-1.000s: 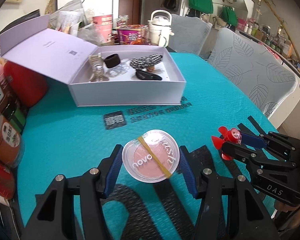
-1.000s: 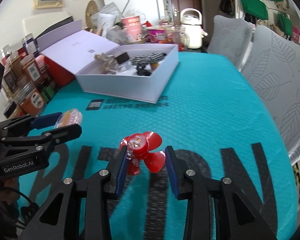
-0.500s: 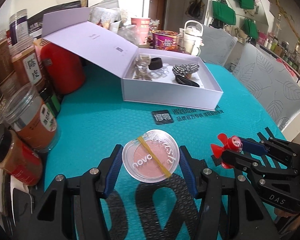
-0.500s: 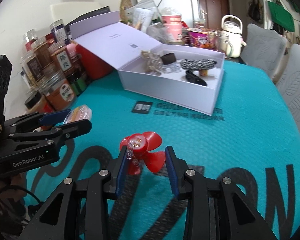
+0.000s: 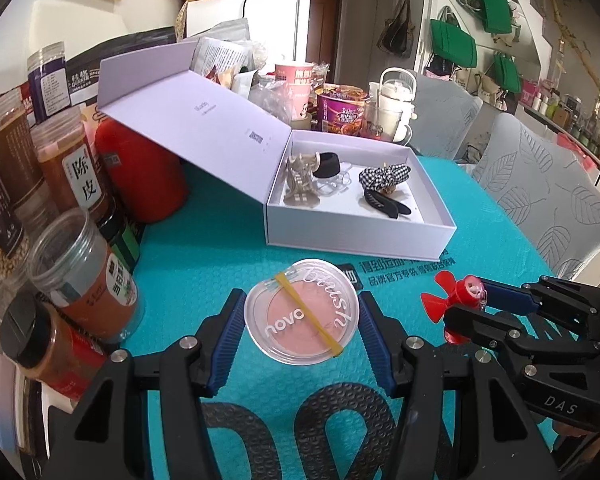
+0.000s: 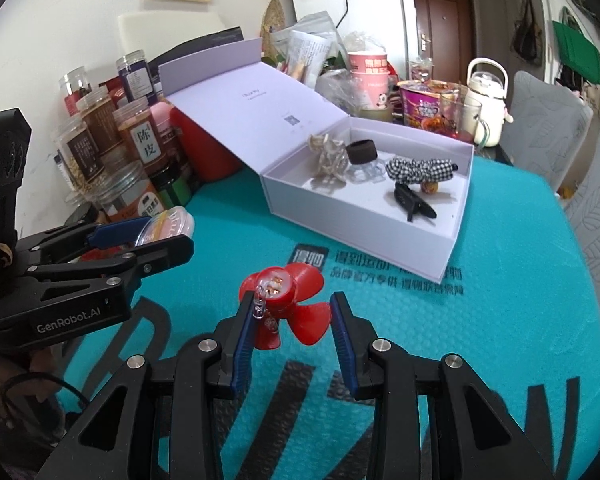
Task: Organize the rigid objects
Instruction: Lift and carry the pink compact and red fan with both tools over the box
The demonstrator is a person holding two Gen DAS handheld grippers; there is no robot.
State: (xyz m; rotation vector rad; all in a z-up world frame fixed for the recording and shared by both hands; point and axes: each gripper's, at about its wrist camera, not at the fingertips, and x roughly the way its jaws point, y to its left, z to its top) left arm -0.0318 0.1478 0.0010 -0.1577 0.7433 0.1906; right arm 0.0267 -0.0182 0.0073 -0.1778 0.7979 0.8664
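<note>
My left gripper (image 5: 301, 316) is shut on a round clear blush compact (image 5: 300, 317) with a yellow rubber band, held above the teal table; it also shows in the right wrist view (image 6: 168, 227). My right gripper (image 6: 291, 312) is shut on a small red fan (image 6: 288, 304), also seen at the right of the left wrist view (image 5: 456, 300). The open white box (image 5: 360, 240) lies beyond both grippers and holds a beige claw clip (image 5: 300, 184), a black hair tie (image 5: 327, 164), a checked scrunchie (image 5: 384, 178) and a black clip (image 5: 384, 204).
Jars of spices (image 5: 80, 280) and a red canister (image 5: 144, 176) crowd the left edge. Cups, a noodle bowl (image 5: 342, 112) and a white kettle (image 5: 396, 104) stand behind the box. Grey chairs (image 5: 548, 196) line the right side. The box lid (image 5: 192, 120) leans back to the left.
Both grippers have moved left and toward the box with their objects still held; the box now looks nearer and the jars on the left have come into view.
</note>
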